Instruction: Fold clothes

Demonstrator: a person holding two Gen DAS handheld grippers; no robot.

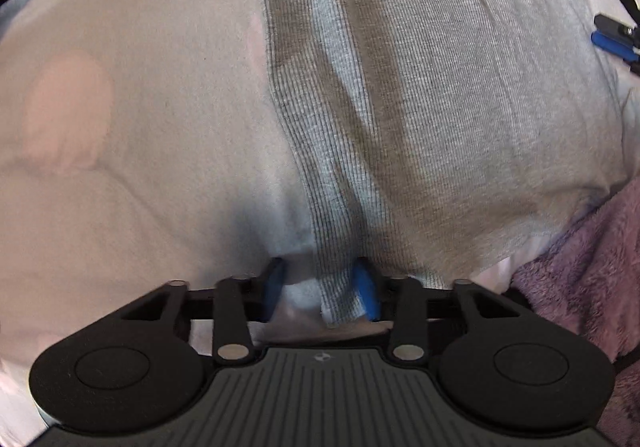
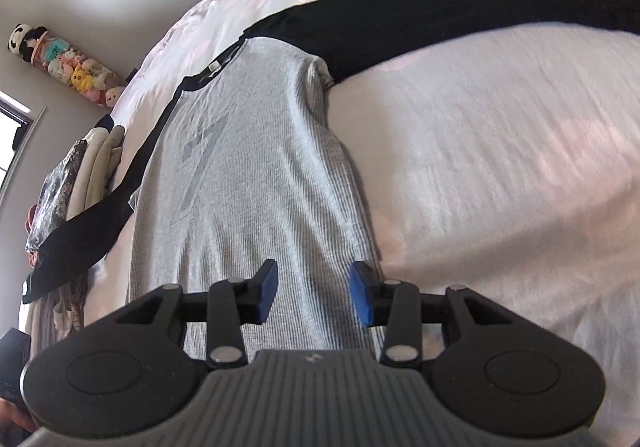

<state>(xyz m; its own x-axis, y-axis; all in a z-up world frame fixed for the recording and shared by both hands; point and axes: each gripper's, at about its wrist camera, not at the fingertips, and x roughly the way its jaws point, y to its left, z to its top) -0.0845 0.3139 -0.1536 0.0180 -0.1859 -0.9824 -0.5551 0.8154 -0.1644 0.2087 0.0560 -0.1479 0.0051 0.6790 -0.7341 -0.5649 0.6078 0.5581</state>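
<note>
We have the grey raglan shirt (image 2: pixel 248 175) spread on the bedsheet (image 2: pixel 500 167), our left gripper (image 1: pixel 320 287) straddling its hem fold unclamped, right gripper (image 2: pixel 314 293) parted above: next, pinch both corners evenly.
</note>
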